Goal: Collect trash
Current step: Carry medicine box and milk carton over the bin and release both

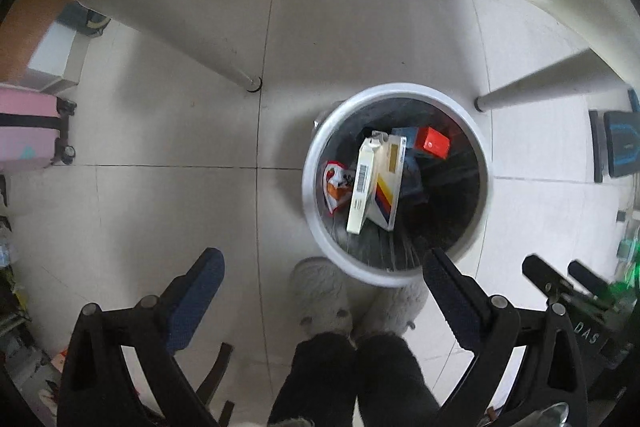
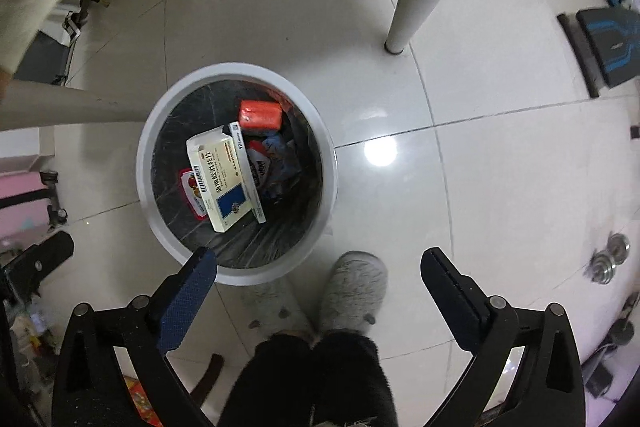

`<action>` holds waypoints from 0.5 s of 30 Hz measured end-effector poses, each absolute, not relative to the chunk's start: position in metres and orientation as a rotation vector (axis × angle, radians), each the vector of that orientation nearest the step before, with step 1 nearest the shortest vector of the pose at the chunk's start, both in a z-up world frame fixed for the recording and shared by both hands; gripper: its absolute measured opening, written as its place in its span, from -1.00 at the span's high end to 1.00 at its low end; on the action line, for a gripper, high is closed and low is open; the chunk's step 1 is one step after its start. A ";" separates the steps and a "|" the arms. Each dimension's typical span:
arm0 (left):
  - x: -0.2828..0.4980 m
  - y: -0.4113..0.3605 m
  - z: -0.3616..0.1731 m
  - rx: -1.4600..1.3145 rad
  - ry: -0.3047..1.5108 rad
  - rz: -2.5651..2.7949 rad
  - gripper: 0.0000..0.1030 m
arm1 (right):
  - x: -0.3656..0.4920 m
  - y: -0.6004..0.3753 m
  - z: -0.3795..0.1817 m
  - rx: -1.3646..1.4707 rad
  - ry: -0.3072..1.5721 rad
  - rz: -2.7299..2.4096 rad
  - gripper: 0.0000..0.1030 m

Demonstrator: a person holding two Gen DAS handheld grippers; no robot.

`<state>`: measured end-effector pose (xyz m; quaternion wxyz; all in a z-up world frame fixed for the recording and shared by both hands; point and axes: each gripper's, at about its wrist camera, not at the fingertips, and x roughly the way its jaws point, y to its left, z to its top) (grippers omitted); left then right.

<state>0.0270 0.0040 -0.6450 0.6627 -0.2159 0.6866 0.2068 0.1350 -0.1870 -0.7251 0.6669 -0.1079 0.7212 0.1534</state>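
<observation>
A round white trash bin (image 1: pixel 308 195) with a black liner stands on the tiled floor; it also shows in the right wrist view (image 2: pixel 144 183). Inside lie a white medicine box (image 1: pixel 378 183) (image 2: pixel 220 175), an orange-red box (image 1: pixel 432 143) (image 2: pixel 260 115), a red snack wrapper (image 1: pixel 334 187) (image 2: pixel 192 195) and a blue wrapper (image 2: pixel 280 163). My left gripper (image 1: pixel 324 267) is open and empty, above the floor just left of the bin. My right gripper (image 2: pixel 320 263) is open and empty, above the bin's near right rim. The right gripper also shows at the left wrist view's right edge (image 1: pixel 560 279).
The person's grey slippers (image 1: pixel 320 295) (image 2: pixel 352 291) stand by the bin's near side. White table legs (image 1: pixel 244 79) (image 2: pixel 404 27) stand close to the bin. A pink suitcase (image 1: pixel 28 127) is at the left, a black and blue device (image 2: pixel 612 43) at the right, dumbbells (image 2: pixel 608 259) at the lower right.
</observation>
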 end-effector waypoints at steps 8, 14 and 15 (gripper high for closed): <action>0.000 0.010 -0.588 -0.475 1.551 0.457 -0.97 | 0.121 -0.180 -0.645 -0.295 1.560 0.364 -1.00; -0.014 0.003 -0.538 -0.493 1.523 0.453 -0.97 | 0.106 -0.183 -0.575 -0.301 1.523 0.381 -1.00; -0.014 0.002 -0.531 -0.494 1.520 0.453 -0.97 | 0.104 -0.183 -0.565 -0.299 1.519 0.381 -1.00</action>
